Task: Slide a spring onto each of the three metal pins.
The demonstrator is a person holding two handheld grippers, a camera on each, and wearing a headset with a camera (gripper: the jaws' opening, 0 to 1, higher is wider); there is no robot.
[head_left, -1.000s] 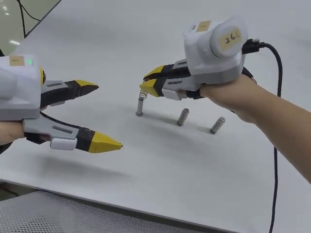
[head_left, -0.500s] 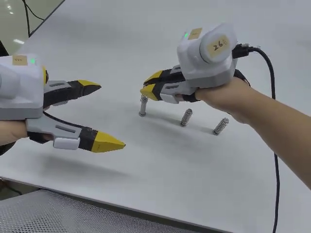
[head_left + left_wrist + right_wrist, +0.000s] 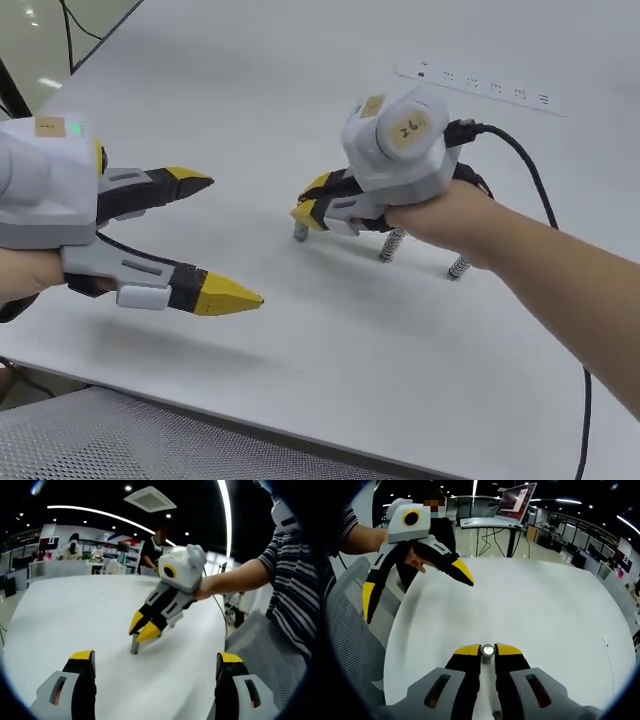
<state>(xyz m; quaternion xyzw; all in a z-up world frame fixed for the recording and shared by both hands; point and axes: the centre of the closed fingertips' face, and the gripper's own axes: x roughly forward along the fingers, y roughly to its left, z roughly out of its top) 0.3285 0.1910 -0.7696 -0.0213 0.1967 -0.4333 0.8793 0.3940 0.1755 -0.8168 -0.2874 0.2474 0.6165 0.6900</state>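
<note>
Bare table between the two hand-held grippers, open to pass. Left hand-held gripper hangs over the near side, jaws spread wide, well apart from the pins. Right hand-held gripper covers the end pin, jaws closed in on its top. Middle pin and far pin stand under the hand, tight there. Cable trails behind the hand; power strip near the table's far edge.

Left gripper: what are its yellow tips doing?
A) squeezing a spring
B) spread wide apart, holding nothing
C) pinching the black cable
B: in the head view the left gripper has its two yellow tips far apart, with just the white table showing between them.
</note>
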